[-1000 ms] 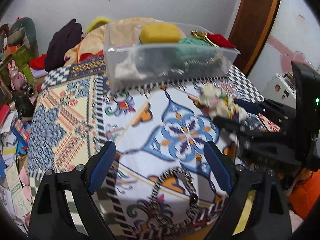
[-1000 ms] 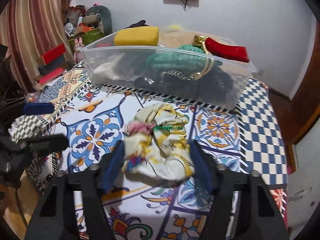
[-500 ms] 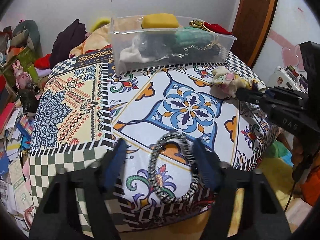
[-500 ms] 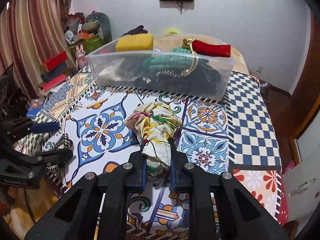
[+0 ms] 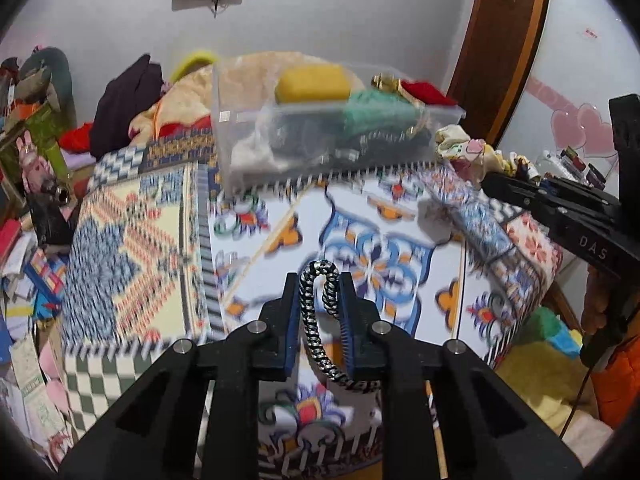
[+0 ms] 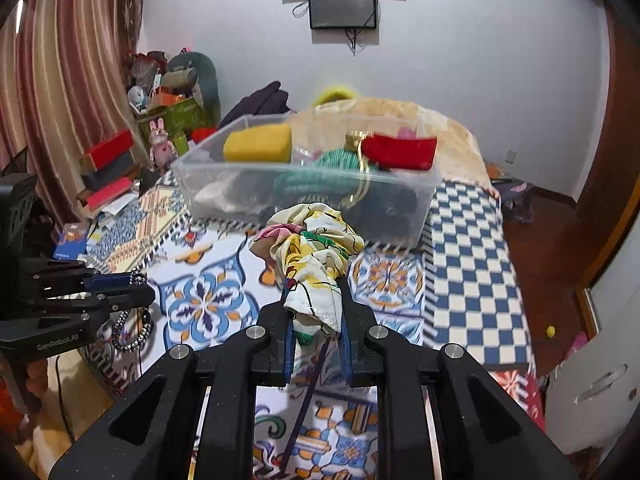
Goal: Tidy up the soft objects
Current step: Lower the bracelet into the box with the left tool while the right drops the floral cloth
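Observation:
My left gripper (image 5: pixel 319 280) is shut on a black-and-white braided loop (image 5: pixel 316 312), lifted above the patterned bedspread (image 5: pixel 384 256); the loop also hangs from it in the right wrist view (image 6: pixel 132 320). My right gripper (image 6: pixel 314 284) is shut on a floral yellow-and-white scrunchie (image 6: pixel 310 252), held above the bed; it shows at the right of the left wrist view (image 5: pixel 472 152). A clear plastic bin (image 6: pixel 304 184) at the far side of the bed holds a yellow sponge (image 6: pixel 258 148), a green knit item (image 6: pixel 316 178), a red piece (image 6: pixel 398 152) and dark items.
Clothes and a beige blanket (image 5: pixel 256 68) lie behind the bin. Boxes, books and toys (image 6: pixel 112 168) crowd the left side by the curtain. A wooden door (image 5: pixel 504 40) stands at the right. The bed's front edge is close below both grippers.
My left gripper has shut on the braided loop and lifted it off the bed. My right gripper has raised the scrunchie and moved closer to the bin.

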